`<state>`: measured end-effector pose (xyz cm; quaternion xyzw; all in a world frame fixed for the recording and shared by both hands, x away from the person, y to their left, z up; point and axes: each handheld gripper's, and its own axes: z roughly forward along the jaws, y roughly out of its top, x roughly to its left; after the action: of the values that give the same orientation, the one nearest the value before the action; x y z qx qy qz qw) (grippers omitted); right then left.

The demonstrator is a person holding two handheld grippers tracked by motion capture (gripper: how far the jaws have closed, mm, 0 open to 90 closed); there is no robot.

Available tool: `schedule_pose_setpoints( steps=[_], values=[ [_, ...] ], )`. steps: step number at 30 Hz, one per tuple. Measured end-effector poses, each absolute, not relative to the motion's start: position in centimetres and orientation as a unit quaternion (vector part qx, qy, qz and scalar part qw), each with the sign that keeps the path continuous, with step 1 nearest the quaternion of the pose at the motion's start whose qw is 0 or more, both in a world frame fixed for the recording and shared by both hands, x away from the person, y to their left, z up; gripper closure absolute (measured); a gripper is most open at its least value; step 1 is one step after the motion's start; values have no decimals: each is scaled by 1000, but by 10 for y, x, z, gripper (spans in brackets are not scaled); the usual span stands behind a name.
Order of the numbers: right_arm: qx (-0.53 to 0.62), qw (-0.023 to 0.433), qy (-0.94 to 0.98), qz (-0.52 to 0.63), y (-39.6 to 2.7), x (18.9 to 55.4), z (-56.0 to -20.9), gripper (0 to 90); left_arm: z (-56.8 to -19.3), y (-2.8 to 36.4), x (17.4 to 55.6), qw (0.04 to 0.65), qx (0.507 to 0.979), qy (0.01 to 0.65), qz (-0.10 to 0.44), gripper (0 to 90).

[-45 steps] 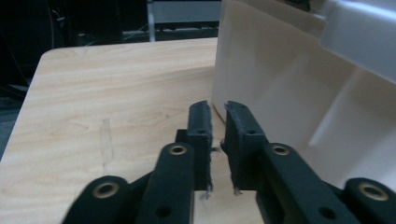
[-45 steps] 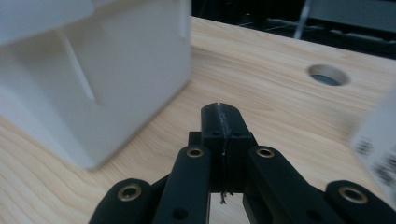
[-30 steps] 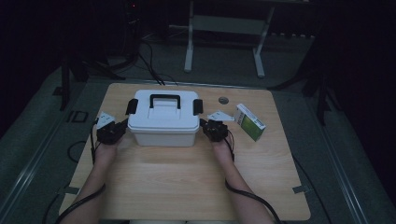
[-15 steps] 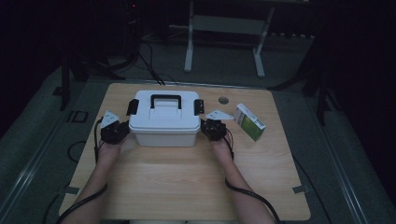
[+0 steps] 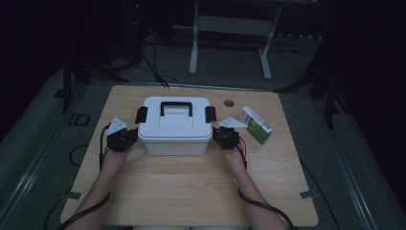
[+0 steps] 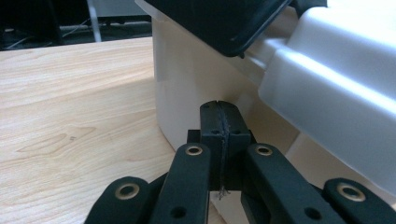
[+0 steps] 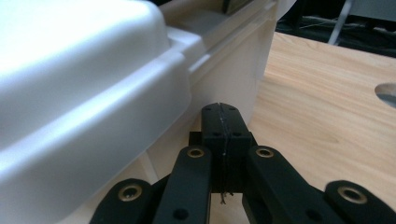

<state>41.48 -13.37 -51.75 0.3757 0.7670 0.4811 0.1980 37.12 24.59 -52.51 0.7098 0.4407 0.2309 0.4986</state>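
**Both grippers closed, set against the ends of the white box**

The left gripper [image 6: 219, 116] is seen with its jaws pressed flat together, nothing between them. Its tip is held low at the box's [image 6: 196, 84] left end wall, under the overhanging lid [image 6: 336, 102] and just below a black latch [image 6: 224, 23]; whether the tip touches the wall cannot be told. In the high view the left gripper [image 5: 125, 139] is placed just beside the box's left end, carried by the left hand [image 5: 115, 155].

The right gripper [image 7: 220, 122] is likewise closed on nothing, jaws meeting in a thin seam. Its tip is held close under the lid's rim [image 7: 140, 98], at the box's right end wall [image 7: 229, 79]. From above, the right gripper [image 5: 224, 136] is seen just beside the box's right end, with the right hand [image 5: 234, 154] behind it.

The box [image 5: 175, 125] is stood upright on the table [image 5: 191, 191], toward the far middle, lid on, black handle [image 5: 175, 106] lying on top, a black latch at each end.

A green-and-white carton [image 5: 256, 125] is seen just right of the right gripper, apart from the box. A round hole [image 5: 229, 102] is noted in the tabletop behind it.
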Motion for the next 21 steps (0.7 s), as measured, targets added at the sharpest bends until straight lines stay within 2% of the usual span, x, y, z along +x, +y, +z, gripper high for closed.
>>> schedule_pose_setpoints(
  steps=[21],
  values=[
    [383, 187, 759, 493, -176, 372, -519, 900, -525, 217, 341, 511, 734, 400, 200, 897]
  ],
)
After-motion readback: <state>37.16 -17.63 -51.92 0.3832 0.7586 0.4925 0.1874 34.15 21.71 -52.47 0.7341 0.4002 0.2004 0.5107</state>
